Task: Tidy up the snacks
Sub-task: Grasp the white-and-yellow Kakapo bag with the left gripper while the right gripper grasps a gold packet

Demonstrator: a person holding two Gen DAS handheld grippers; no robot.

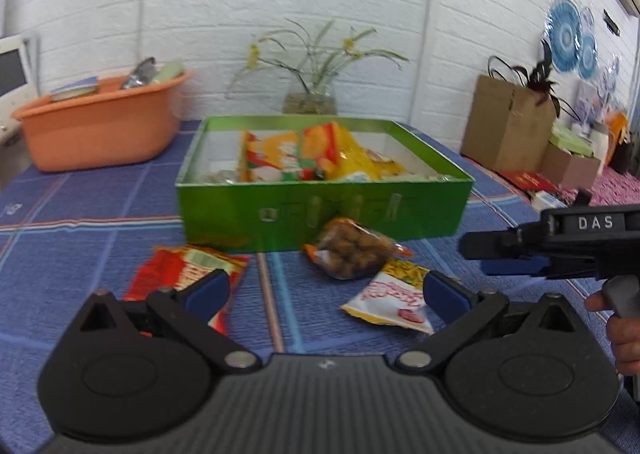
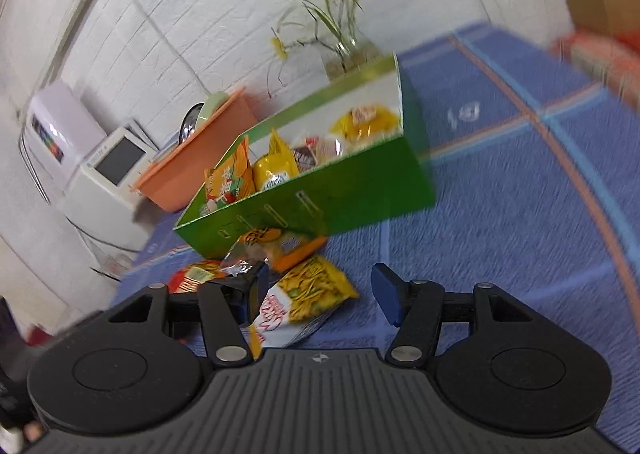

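A green box (image 1: pixel 320 210) holding several snack packets stands on the blue cloth; it also shows in the right wrist view (image 2: pixel 320 194). In front of it lie a red packet (image 1: pixel 180 274), a clear bag of brown nuts (image 1: pixel 352 250) and a yellow-white packet (image 1: pixel 394 294). My left gripper (image 1: pixel 326 290) is open and empty, above the cloth before these packets. My right gripper (image 2: pixel 322 290) is open, with the yellow-white packet (image 2: pixel 304 298) lying between its fingers; the nut bag (image 2: pixel 276 246) and red packet (image 2: pixel 192 274) lie beyond. The right gripper's body (image 1: pixel 560 242) shows in the left wrist view.
An orange tub (image 1: pixel 100 122) with items stands at the back left. A plant in a glass vase (image 1: pixel 310 94) stands behind the box. Cardboard boxes and a paper bag (image 1: pixel 508 122) crowd the right edge. A white appliance (image 2: pixel 108 170) sits at the left.
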